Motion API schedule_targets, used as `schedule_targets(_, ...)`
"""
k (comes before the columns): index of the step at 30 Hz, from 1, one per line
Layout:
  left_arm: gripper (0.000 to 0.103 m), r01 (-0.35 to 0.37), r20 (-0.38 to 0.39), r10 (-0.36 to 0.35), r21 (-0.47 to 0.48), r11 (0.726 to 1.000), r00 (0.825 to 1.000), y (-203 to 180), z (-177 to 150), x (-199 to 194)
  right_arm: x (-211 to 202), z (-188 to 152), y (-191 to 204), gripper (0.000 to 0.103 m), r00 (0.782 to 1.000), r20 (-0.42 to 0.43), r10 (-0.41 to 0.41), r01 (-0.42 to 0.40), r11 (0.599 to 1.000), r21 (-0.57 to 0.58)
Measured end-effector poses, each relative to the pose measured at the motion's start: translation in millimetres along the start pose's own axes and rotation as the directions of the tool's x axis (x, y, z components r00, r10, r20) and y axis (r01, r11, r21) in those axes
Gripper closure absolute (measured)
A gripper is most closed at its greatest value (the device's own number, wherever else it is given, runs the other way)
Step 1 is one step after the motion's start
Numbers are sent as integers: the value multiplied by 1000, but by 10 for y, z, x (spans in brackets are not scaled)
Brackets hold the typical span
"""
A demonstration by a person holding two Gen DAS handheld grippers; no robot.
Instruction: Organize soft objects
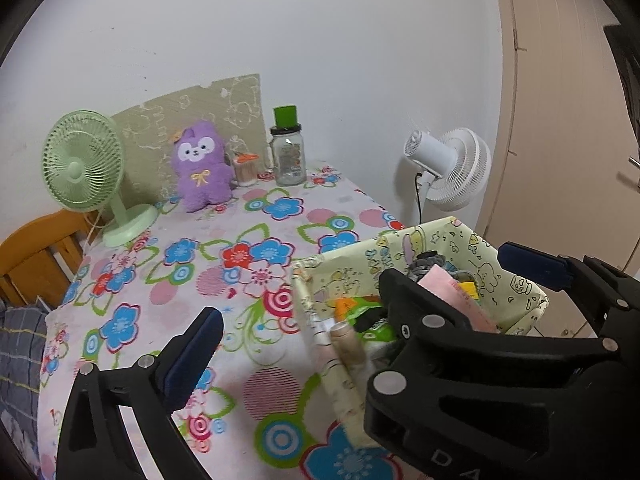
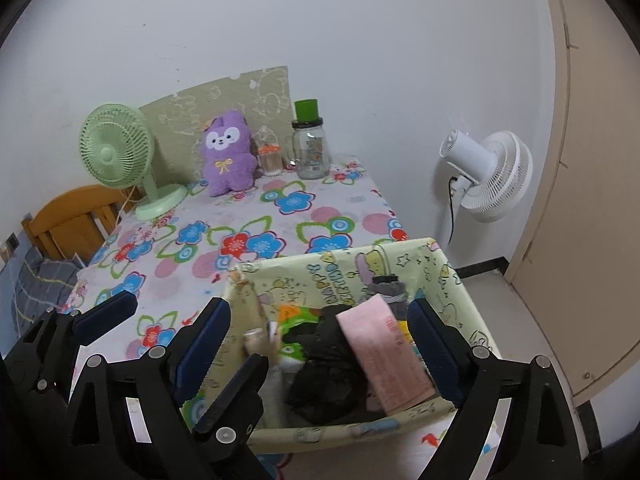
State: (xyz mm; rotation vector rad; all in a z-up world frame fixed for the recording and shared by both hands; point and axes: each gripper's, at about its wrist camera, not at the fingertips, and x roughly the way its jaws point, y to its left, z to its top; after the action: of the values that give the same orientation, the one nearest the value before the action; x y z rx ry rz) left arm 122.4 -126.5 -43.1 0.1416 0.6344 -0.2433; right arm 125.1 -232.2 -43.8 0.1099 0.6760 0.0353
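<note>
A yellow-green cartoon-print fabric basket [image 2: 340,266] stands at the near right corner of the table. It holds a pink folded cloth [image 2: 380,354], a crumpled black cloth [image 2: 324,376], a grey bundle [image 2: 390,288] and a green packet [image 2: 300,320]. My right gripper [image 2: 318,322] hangs open over the basket, the pink cloth lying loose between its blue pads. My left gripper [image 1: 316,320] is open just to the left, above the basket's [image 1: 360,248] left wall, holding nothing. One of its black fingers [image 2: 240,384] sits between the right gripper's pads. A purple plush [image 1: 202,164] sits upright at the back.
A floral cloth covers the table [image 1: 168,288]. At the back stand a green desk fan [image 1: 86,160], a glass jar with a green cap [image 1: 288,156] and a small tub [image 1: 245,170]. A white fan [image 2: 488,176] stands on the floor at the right, and a wooden chair [image 2: 76,216] at the left.
</note>
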Motion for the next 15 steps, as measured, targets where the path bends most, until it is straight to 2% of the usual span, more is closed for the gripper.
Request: schedule_targets(15,0,-62,66,67,-74,995,996,565,-172,-492,-420,-68,566,3,996,84,13,-8,998,-56)
